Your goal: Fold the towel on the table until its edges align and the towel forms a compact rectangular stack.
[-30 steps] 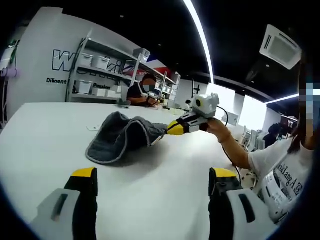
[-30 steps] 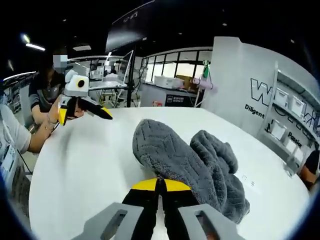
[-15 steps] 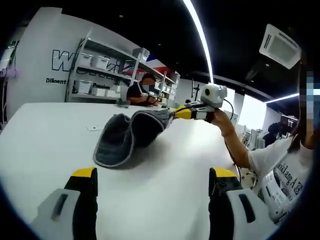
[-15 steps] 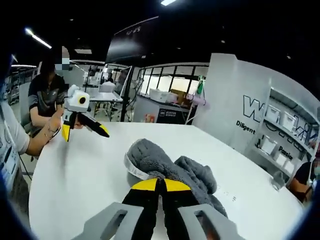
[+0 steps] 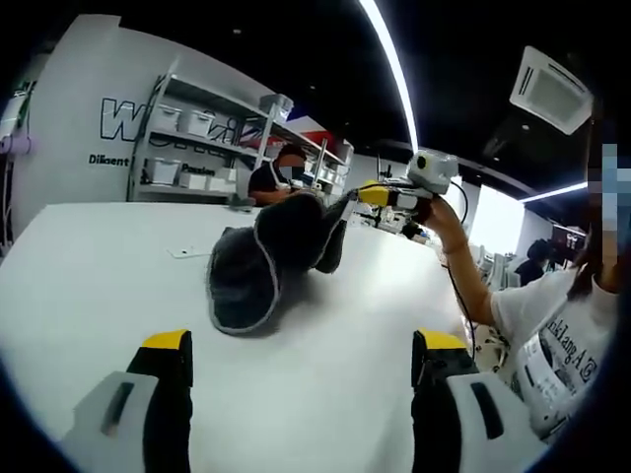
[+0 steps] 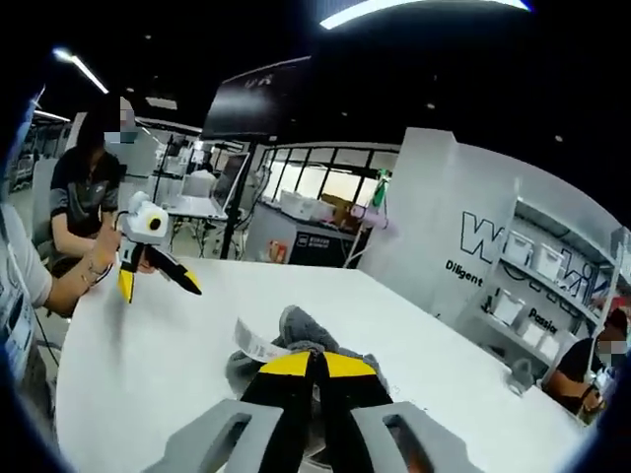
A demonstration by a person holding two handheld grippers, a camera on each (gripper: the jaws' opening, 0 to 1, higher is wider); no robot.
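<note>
A grey towel (image 5: 264,258) hangs bunched from its upper corner, its lower end resting on the white table (image 5: 89,286). My right gripper (image 5: 363,195), held in a person's hand, is raised above the table and shut on that corner. In the right gripper view, the yellow-tipped right gripper (image 6: 317,363) is closed on the grey towel (image 6: 296,327), whose white label (image 6: 258,345) sticks out to the left. My left gripper (image 5: 304,343) stands open over bare table, well short of the towel. It appears from the other side as the left gripper (image 6: 156,284), jaws spread.
A small white tag (image 5: 184,252) lies on the table left of the towel. Shelving with white bins (image 5: 192,148) and a seated person (image 5: 274,182) are behind the table's far edge. The holder's body (image 5: 552,345) is at the right.
The right gripper has risen with the towel corner, pulling the towel up from a low mound into a hanging bunch. The left gripper has stayed open in place.
</note>
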